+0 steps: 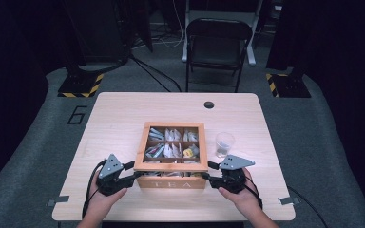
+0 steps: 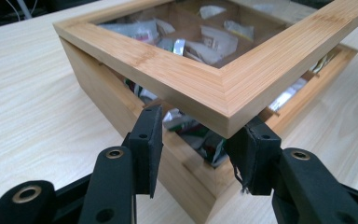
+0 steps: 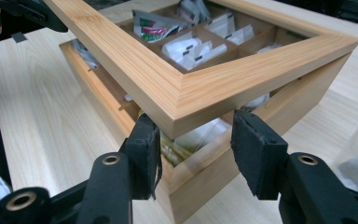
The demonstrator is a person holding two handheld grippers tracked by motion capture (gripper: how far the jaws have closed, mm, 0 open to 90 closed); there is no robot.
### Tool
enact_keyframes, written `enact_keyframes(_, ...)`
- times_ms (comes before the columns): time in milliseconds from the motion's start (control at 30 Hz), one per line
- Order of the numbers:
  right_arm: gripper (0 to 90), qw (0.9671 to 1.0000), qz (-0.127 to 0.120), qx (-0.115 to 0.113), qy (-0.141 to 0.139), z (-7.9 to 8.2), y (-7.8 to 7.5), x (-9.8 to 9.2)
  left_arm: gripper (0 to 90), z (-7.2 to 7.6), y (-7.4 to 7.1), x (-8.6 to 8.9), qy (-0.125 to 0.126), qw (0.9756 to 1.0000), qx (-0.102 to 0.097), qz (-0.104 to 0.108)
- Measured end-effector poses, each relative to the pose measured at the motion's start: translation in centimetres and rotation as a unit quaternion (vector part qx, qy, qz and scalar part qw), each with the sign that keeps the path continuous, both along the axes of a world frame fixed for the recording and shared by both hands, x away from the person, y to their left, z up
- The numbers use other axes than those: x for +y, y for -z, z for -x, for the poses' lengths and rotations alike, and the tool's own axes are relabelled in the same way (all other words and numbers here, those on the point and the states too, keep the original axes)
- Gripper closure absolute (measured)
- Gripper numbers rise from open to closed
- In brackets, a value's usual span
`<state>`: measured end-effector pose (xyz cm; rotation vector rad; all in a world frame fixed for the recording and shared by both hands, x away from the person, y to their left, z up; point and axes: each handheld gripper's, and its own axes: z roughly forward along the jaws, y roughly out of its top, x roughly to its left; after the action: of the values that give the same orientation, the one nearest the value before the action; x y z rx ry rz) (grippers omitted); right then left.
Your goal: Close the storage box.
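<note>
A wooden tea box [image 1: 173, 156] is sitting near the middle of the worktop [image 1: 119, 114], a little toward the near edge, with "TEA" showing on its front wall. Its glass-paned lid [image 2: 200, 88] is standing lifted off the front of the box, a gap showing beneath it, and packets of tea [image 3: 186, 46] are lying in the compartments under the pane.

The left tool [image 1: 135, 176] is reaching in at the box's near left corner, held in the person's left hand [image 1: 102, 197]. In the left gripper view its jaws are sitting either side of the lid's corner; the right pad is touching the wood, while the left pad is standing just off it, so whether the tool is pinching the lid I cannot tell.

The right tool [image 1: 205, 176] is meeting the near right corner, held in the right hand [image 1: 240, 194]. In the right gripper view its jaws are straddling that corner of the lid from below, both pads at the frame's underside edge; a firm pinch cannot be told.

A clear plastic cup [image 1: 224, 144] is standing just beside the box's right wall.
</note>
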<state>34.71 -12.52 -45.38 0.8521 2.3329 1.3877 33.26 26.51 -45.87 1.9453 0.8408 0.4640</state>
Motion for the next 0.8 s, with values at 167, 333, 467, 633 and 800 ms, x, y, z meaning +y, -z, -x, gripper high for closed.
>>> enact_keyframes(167, 52.0, 0.9999, 0.009, 0.009, 0.0, 0.36, 0.54, 0.21, 55.7, 0.36, 0.32, -0.33, 0.008, 0.9998, 0.004, -0.018)
enact_keyframes(333, 52.1, 0.9999, 0.011, 0.013, -0.002, 0.44, 0.81, 0.25, 55.8, 0.52, 0.55, -0.26, 0.006, 0.9998, 0.012, -0.012)
enact_keyframes(467, 52.0, 0.9998, 0.008, 0.018, -0.001, 0.5, 0.91, 0.23, 55.7, 0.58, 0.56, -0.24, 0.006, 0.9997, 0.023, -0.006)
enact_keyframes(633, 51.9, 0.9997, 0.009, 0.022, 0.002, 0.57, 0.93, 0.26, 55.7, 0.66, 0.59, -0.22, 0.005, 0.9996, 0.026, -0.005)
enact_keyframes(800, 51.9, 0.9996, 0.002, 0.029, 0.003, 0.83, 0.93, 0.13, 55.6, 0.94, 0.56, -0.14, -0.001, 0.9995, 0.031, 0.004)
